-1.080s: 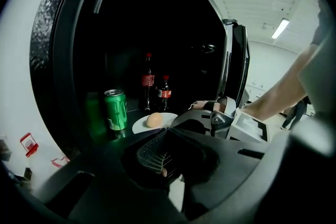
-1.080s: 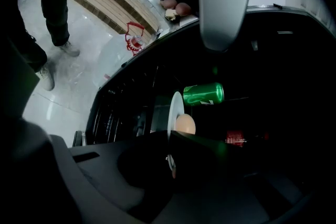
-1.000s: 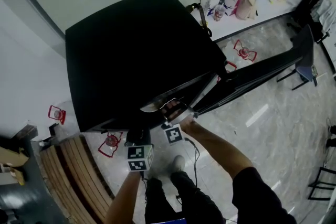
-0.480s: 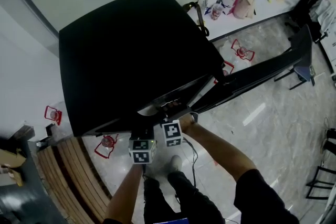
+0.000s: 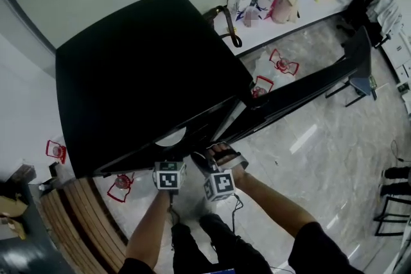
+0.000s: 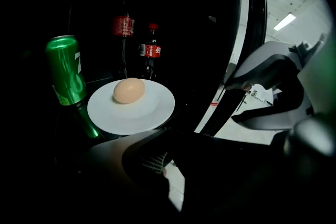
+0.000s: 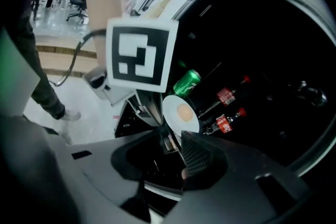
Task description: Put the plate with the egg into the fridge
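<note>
A white plate with a brown egg rests on a shelf inside the dark fridge. A green can stands at its left and two cola bottles stand behind it. My left gripper hovers just short of the plate's near rim, open and holding nothing. My right gripper is back from the plate; its jaws have just been opening and nothing is between them. From above, only a sliver of the plate shows under the fridge's top edge.
The fridge door stands open to the right. A wooden bench is at the lower left. Bags sit on a ledge at the back. Red-and-white items lie on the marble floor. A strap hangs over the fridge top.
The right gripper has let go at the plate's rim and drawn back from the fridge. The left gripper has come nearer the shelf. The plate stays where it was.
</note>
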The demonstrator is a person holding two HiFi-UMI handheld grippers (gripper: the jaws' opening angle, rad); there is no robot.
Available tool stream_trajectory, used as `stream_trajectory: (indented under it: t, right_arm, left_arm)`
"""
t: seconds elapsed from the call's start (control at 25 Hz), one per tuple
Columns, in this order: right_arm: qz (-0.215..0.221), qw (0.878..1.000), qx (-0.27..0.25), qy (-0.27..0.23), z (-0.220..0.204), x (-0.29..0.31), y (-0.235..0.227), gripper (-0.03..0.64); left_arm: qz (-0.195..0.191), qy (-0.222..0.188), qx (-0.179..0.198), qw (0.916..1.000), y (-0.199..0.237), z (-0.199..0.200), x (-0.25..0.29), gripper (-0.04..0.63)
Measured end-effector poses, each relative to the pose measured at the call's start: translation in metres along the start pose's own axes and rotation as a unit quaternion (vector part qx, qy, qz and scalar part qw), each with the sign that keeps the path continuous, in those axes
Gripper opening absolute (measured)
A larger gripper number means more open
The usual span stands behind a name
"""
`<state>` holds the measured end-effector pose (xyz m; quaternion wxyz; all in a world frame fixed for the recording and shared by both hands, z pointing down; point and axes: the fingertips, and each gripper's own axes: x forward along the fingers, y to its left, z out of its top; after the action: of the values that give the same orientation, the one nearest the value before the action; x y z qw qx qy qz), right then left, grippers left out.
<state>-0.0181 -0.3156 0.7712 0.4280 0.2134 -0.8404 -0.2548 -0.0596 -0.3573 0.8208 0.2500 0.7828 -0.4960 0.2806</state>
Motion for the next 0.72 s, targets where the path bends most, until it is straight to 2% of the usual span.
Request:
stream_trajectory:
  t: [0.12,0.2,0.28,0.36,0.44,0.48,0.56,0.64,0.72]
  right_arm:
    - [-0.024,0.998,0.058,-0.023,0.005,-0.025,-0.015,0.135]
    - [-0.049,0.990,0.121,-0.053,0.009,-0.048,-0.031,0.135]
    - [-0.079,0.970,0.206,-0.101,0.014,-0.083,-0.052,0.135]
    - [-0.116,0.942,0.275,-0.152,0.014,-0.131,-0.074,0.135]
    - [-0.157,0.917,0.318,-0.181,0.006,-0.180,-0.091,0.135]
    - [-0.172,0.909,0.335,-0.180,-0.002,-0.200,-0.097,0.135]
    - [-0.183,0.904,0.357,-0.148,-0.025,-0.233,-0.101,0.137]
    - [-0.190,0.907,0.357,-0.117,-0.047,-0.259,-0.108,0.137]
    - [-0.203,0.908,0.349,-0.108,-0.065,-0.282,-0.118,0.137]
  left_arm:
    - [0.000,-0.002,-0.004,1.0000,-0.006,0.005,-0.013,0.008]
    - [-0.007,-0.014,-0.011,0.9998,-0.016,0.007,-0.031,0.008]
    - [-0.019,-0.037,-0.019,0.9990,-0.030,0.015,-0.057,0.008]
    - [-0.038,-0.066,-0.008,0.9971,-0.053,0.034,-0.089,0.009]
    - [-0.060,-0.090,0.015,0.9940,-0.080,0.053,-0.119,0.008]
    - [-0.072,-0.102,0.025,0.9919,-0.093,0.062,-0.131,0.008]
    - [-0.096,-0.126,0.042,0.9864,-0.120,0.083,-0.149,0.009]
    - [-0.118,-0.151,0.062,0.9794,-0.148,0.108,-0.158,0.009]
    - [-0.136,-0.172,0.087,0.9718,-0.180,0.133,-0.165,0.008]
